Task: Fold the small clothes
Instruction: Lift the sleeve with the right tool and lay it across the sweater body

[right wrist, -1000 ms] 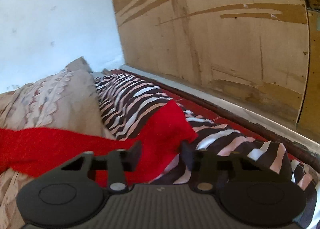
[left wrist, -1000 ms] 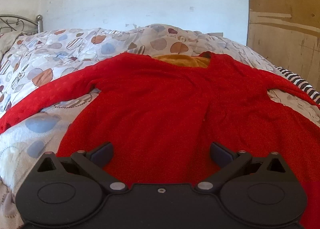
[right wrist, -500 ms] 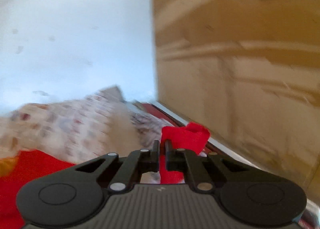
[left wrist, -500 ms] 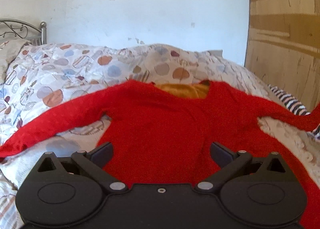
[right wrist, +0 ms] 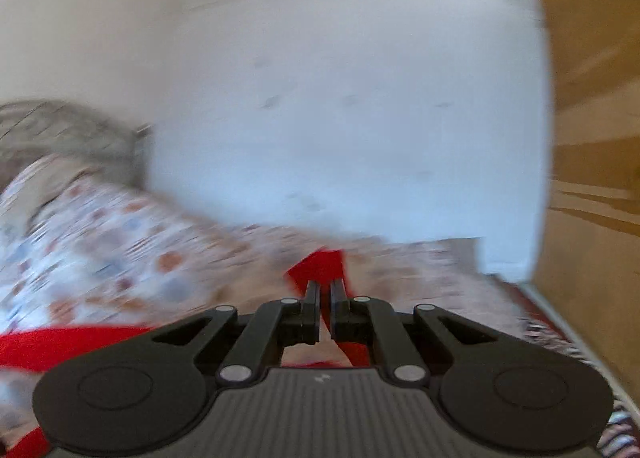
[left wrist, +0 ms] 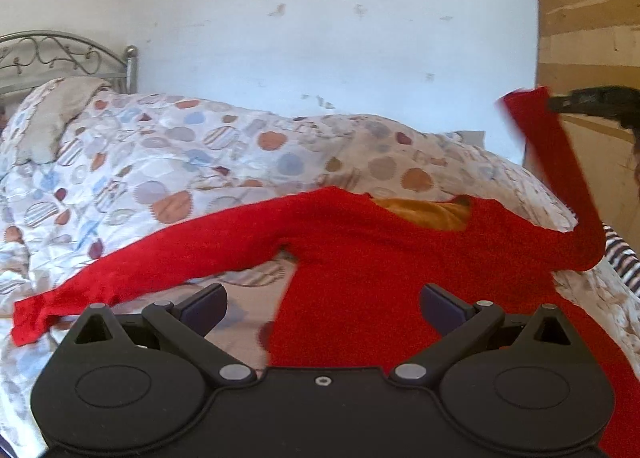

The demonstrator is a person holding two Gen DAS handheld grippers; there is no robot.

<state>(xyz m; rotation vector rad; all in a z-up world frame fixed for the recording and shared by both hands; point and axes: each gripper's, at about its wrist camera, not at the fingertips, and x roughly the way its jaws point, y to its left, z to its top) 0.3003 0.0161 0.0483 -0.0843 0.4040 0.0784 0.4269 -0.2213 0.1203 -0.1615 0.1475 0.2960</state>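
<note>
A red long-sleeved sweater (left wrist: 380, 266) with an orange inner collar lies spread on the bed. Its left sleeve (left wrist: 132, 274) stretches out flat to the left. My left gripper (left wrist: 322, 304) is open and empty, hovering over the sweater's lower body. My right gripper (right wrist: 325, 290) is shut on the cuff of the right sleeve (right wrist: 320, 264). In the left wrist view the right gripper (left wrist: 592, 104) holds that sleeve (left wrist: 556, 170) lifted high above the bed at the right. The right wrist view is blurred.
A spotted quilt (left wrist: 180, 178) covers the bed. A metal headboard (left wrist: 60, 58) stands at the far left. A white wall is behind, a wooden panel (left wrist: 592, 18) at the right. A striped blanket (left wrist: 620, 262) lies at the bed's right edge.
My right gripper closed on the right sleeve's cuff and lifted it up, swinging leftward over the bed. My left gripper pulled back a little and stayed open.
</note>
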